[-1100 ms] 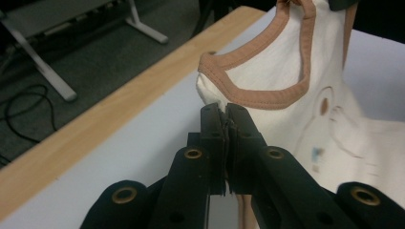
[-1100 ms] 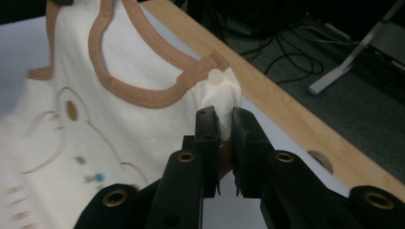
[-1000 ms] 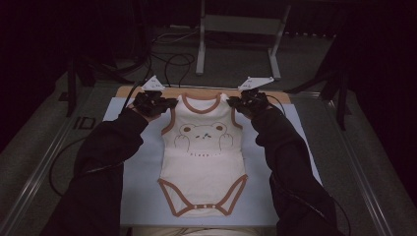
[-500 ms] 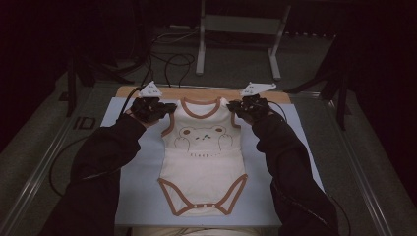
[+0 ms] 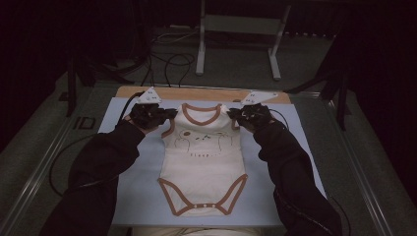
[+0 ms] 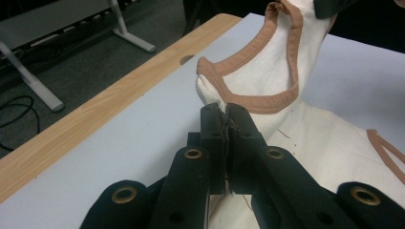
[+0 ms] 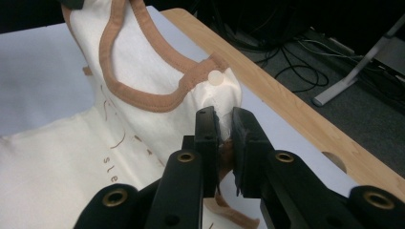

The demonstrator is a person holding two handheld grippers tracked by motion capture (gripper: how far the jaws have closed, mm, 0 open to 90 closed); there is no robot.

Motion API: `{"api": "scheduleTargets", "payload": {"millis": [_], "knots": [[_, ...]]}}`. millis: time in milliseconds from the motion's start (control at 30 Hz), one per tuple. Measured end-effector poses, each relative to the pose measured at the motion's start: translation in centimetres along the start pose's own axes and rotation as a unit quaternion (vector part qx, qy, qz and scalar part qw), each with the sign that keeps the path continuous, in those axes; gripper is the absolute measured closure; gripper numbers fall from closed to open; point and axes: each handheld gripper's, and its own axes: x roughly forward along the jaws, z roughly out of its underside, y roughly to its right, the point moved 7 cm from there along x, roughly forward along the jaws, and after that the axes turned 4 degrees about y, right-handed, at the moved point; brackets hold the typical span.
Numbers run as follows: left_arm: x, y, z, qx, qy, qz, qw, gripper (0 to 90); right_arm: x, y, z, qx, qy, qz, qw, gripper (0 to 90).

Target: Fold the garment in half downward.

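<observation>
1. The surface (image 5: 123, 147) under both my hand-held grippers is pale blue, with a wooden edge (image 5: 196, 93) just beyond them; it gives the cloth a flat place to spread out.
2. The baby bodysuit (image 5: 204, 167) lies front up between my two hand-held grippers, its snap end trailing back toward me. I judge I hold it by both shoulders so it spreads flat and straight.
3. My left hand-held gripper (image 6: 224, 112) is clamped on the left shoulder, jaws pressed nearly together on the fabric.
4. My right hand-held gripper (image 7: 222, 119) pinches the right shoulder just below a white snap (image 7: 216, 77) (a sliver of cloth fills the jaws).
5. Brown lettering (image 7: 109, 167) on the chest begins "sle"; the rest I cannot read.
</observation>
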Motion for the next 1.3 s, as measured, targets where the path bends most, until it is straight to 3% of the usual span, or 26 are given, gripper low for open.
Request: {"api": "scheduleTargets", "payload": {"millis": [200, 567, 933, 1300], "knots": [[-0.6, 0.9, 0.4, 0.013, -0.003, -0.001, 0.9999, 87.9, -0.3, -0.6, 0.4, 0.0, 0.001, -0.004, 1.0, 82.3], [-1.5, 2.4, 1.2, 0.01, 0.006, 0.011, 0.9999, 87.9, -1.4, -2.8, 1.0, -0.017, 0.007, -0.018, 0.9997, 82.2], [-1.7, 5.3, 3.1, 0.03, 0.001, 0.021, 0.9993, 87.9, -2.4, -4.8, 3.0, -0.02, 0.003, -0.033, 0.9993, 82.3], [-2.5, 7.4, 4.4, 0.026, 0.013, 0.031, 0.9991, 87.9, -3.8, -7.5, 4.7, -0.016, 0.009, -0.055, 0.9983, 82.2]]}}
